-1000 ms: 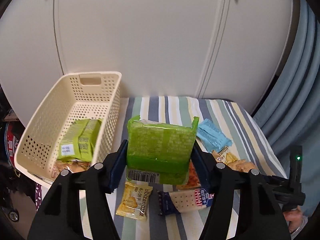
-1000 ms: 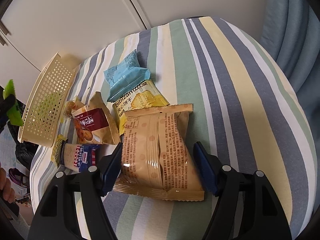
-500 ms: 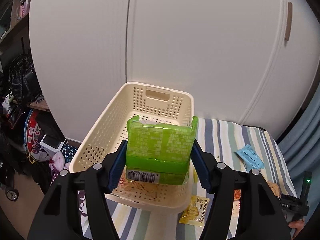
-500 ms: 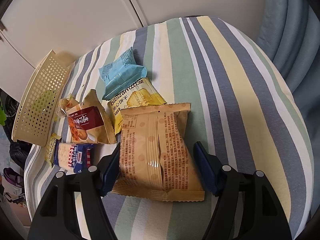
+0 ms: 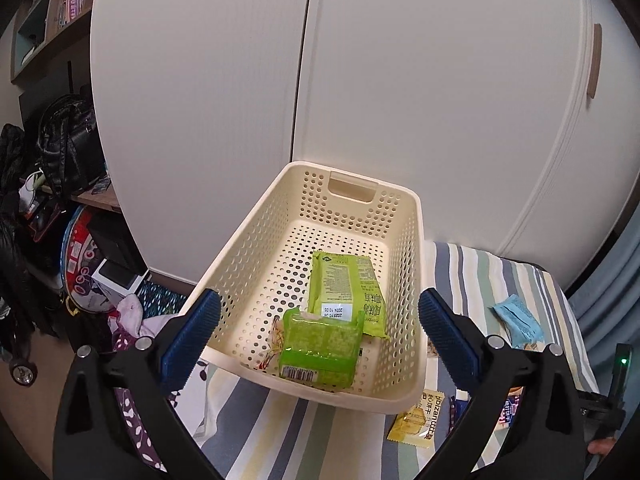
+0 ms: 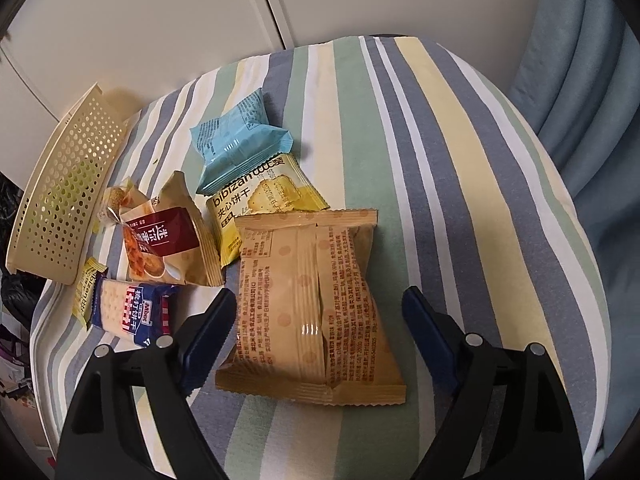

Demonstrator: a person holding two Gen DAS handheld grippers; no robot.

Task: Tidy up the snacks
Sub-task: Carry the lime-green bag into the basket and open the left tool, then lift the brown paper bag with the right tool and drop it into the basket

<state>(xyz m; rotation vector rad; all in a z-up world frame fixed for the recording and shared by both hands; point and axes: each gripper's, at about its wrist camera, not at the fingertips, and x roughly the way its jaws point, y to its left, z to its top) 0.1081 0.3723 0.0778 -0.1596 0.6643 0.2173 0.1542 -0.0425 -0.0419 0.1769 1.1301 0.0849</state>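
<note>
**Snacks half sorted on the striped cloth**

White cupboard doors (image 5: 400, 100) fill the background behind a table under a striped cloth (image 6: 440, 160), with a blue curtain (image 6: 592, 60) at its right edge. At the cloth's left edge stands a cream perforated basket (image 5: 256, 256). Inside it lie a flat green packet (image 5: 344, 284) near the middle and a bright green pack (image 5: 320, 348) against the near wall, overlapping the flat packet's near end.

On the cloth, the largest loose snack is a tan bag (image 6: 312, 304), lying flat near the front edge. Behind it are a yellow biscuit packet (image 6: 264, 204), a blue packet (image 6: 236, 140) partly on top of that, a brown-and-red pouch (image 6: 168, 240) and a navy cracker pack (image 6: 132, 308) toward the basket.

The left gripper (image 5: 320, 328) hangs above the basket's near end, jaws wide apart and empty. The right gripper (image 6: 316, 316) has its jaws apart either side of the tan bag, not pressing it.
</note>
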